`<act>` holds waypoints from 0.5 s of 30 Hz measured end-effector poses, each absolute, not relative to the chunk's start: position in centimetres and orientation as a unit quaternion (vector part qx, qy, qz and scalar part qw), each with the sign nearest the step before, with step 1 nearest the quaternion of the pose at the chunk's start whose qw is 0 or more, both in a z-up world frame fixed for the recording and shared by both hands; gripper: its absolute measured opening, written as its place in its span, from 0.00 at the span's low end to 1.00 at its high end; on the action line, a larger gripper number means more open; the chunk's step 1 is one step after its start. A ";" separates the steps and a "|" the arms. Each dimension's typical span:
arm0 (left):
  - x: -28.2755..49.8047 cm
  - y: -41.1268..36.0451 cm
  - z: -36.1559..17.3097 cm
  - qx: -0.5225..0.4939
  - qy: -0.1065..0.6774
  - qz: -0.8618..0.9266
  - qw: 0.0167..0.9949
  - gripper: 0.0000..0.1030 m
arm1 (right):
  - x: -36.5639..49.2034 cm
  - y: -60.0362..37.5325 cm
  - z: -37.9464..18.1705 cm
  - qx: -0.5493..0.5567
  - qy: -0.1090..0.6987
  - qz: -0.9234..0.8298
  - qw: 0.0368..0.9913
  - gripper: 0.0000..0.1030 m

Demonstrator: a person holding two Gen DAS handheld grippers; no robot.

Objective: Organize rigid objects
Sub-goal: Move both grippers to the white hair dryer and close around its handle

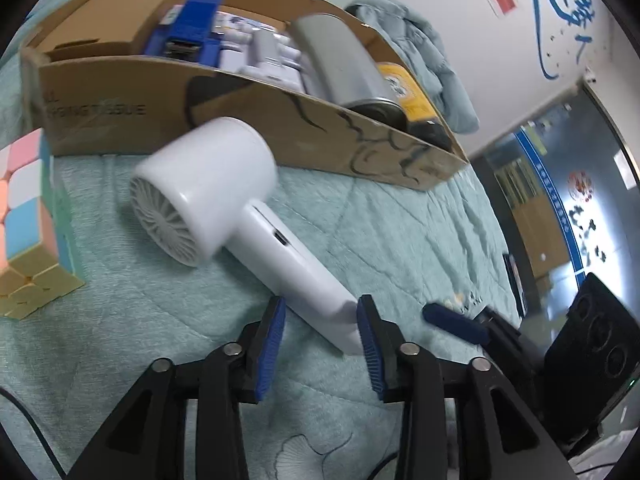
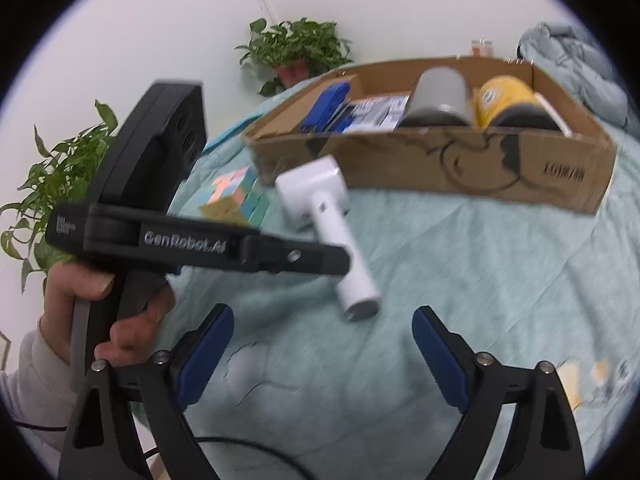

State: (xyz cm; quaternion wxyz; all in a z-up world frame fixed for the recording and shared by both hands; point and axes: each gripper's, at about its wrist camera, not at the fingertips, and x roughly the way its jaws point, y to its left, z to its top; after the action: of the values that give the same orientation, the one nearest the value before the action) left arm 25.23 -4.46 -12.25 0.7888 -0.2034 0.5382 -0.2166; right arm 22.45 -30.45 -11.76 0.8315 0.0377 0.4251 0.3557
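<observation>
A white hair dryer point(image 1: 224, 204) lies on the green quilt, head toward the cardboard box point(image 1: 256, 120). My left gripper point(image 1: 322, 332) has its blue pads on either side of the dryer's handle end; the right pad touches it, the left stands a little off. In the right wrist view the left gripper point(image 2: 332, 264) reaches across to the dryer point(image 2: 332, 220). My right gripper point(image 2: 322, 344) is open and empty, just short of the handle's end. A pastel puzzle cube point(image 1: 28, 224) sits left of the dryer; it also shows in the right wrist view point(image 2: 236, 196).
The box point(image 2: 440, 160) holds a blue stapler point(image 1: 196, 20), a grey cylinder point(image 1: 344, 64), a yellow can point(image 2: 508, 100) and white packets. Potted plants point(image 2: 296, 48) stand behind the bed. A green jacket point(image 1: 424, 52) lies past the box.
</observation>
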 end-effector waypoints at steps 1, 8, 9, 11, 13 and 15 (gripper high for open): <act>25.2 -4.2 -12.3 -0.208 0.537 -0.211 0.790 0.39 | 22.6 -30.3 -11.6 0.032 0.420 0.356 0.834 0.79; 25.6 -3.0 -12.2 -0.240 0.525 -0.196 0.792 0.40 | 25.1 -26.3 -13.6 -0.030 0.446 0.377 0.811 0.40; 25.5 -3.0 -12.3 -0.238 0.527 -0.192 0.793 0.45 | 24.6 -25.9 -14.0 -0.037 0.448 0.376 0.810 0.34; 25.0 -2.9 -12.3 -0.229 0.528 -0.181 0.798 0.49 | 24.3 -25.5 -14.5 -0.014 0.458 0.400 0.794 0.27; 24.8 -2.4 -12.5 -0.239 0.526 -0.184 0.796 0.49 | 24.0 -25.4 -14.8 0.016 0.470 0.410 0.781 0.27; 24.7 -2.4 -12.8 -0.241 0.525 -0.187 0.795 0.46 | 23.6 -25.0 -14.8 0.014 0.468 0.402 0.787 0.28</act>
State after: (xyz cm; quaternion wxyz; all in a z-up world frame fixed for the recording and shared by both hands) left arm 24.71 -2.39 -12.79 0.7946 -0.2410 0.5249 -0.1870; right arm 23.57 -24.99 -14.84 0.7873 0.0141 0.4677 0.4016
